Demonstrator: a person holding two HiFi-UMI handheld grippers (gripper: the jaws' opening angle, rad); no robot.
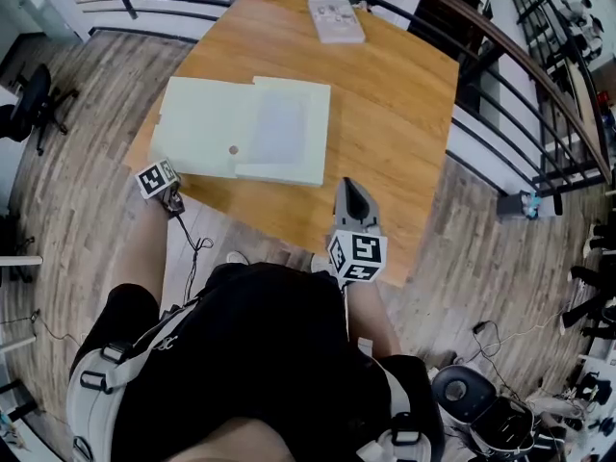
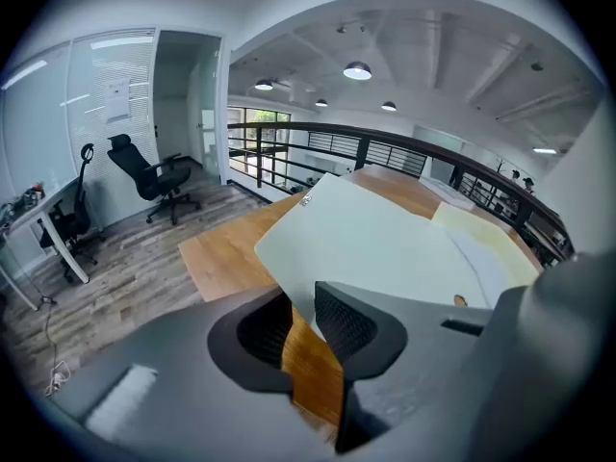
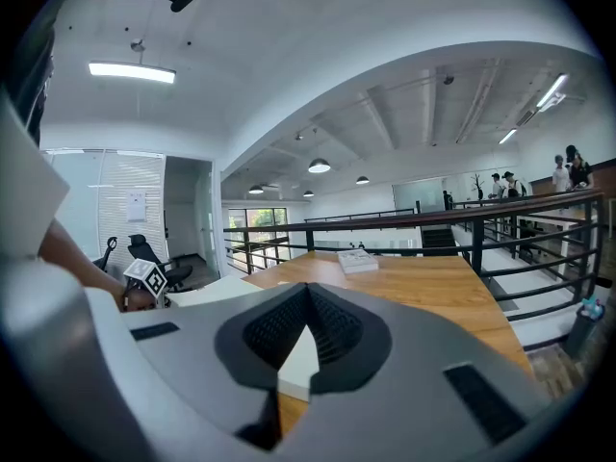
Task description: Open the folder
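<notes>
A pale green folder [image 1: 245, 128] lies spread flat on the wooden table [image 1: 395, 114], its left flap [image 1: 202, 114] reaching the table's left corner. My left gripper [image 1: 162, 176] sits at that flap's near left corner. In the left gripper view its jaws [image 2: 303, 301] stand a little apart. The flap's edge [image 2: 375, 239] dips into the top of the gap, and wood shows below. My right gripper [image 1: 351, 186] hovers just right of the folder's near right corner. Its tips [image 3: 308, 292] meet, and the folder's pale edge [image 3: 294, 359] shows under them.
A white booklet [image 1: 335, 17] lies at the table's far end. A dark railing [image 1: 500, 46] runs along the table's right side. An office chair [image 1: 34, 99] stands on the plank floor at the left. Cables and bags lie on the floor at the lower right.
</notes>
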